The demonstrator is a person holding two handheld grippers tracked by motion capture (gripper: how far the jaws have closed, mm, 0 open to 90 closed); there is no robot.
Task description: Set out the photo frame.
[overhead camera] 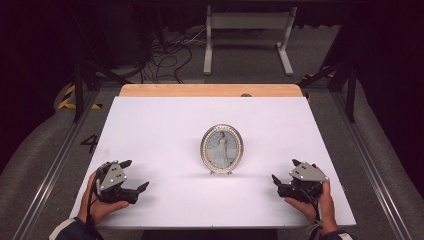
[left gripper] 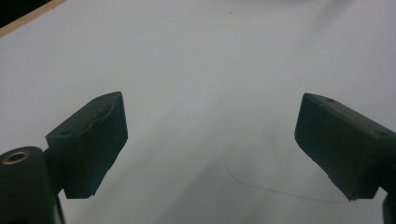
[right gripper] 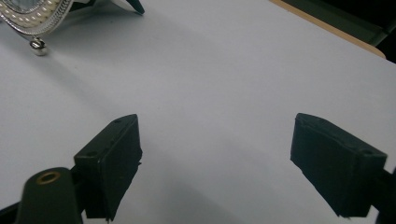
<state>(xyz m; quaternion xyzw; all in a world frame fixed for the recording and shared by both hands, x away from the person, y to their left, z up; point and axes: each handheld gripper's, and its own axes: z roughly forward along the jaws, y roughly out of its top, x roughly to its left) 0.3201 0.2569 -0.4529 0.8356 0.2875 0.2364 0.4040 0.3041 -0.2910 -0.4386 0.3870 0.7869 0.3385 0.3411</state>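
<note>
An oval silver picture frame (overhead camera: 222,148) with a pearl-beaded rim stands upright near the middle of the white table top (overhead camera: 165,120); it holds a photo of a person in a white dress. Its lower rim and one small ball foot appear at the top left of the right gripper view as the frame edge (right gripper: 32,16). My left gripper (overhead camera: 135,175) rests at the front left, open, jaws wide with nothing between them. My right gripper (overhead camera: 286,171) rests at the front right, also open and empty. Both are well apart from the frame.
A wooden strip (overhead camera: 210,90) runs along the table's far edge. Behind it on the floor are a white metal stand (overhead camera: 247,35) and loose cables (overhead camera: 170,55). Metal rails (overhead camera: 372,165) flank the table on both sides.
</note>
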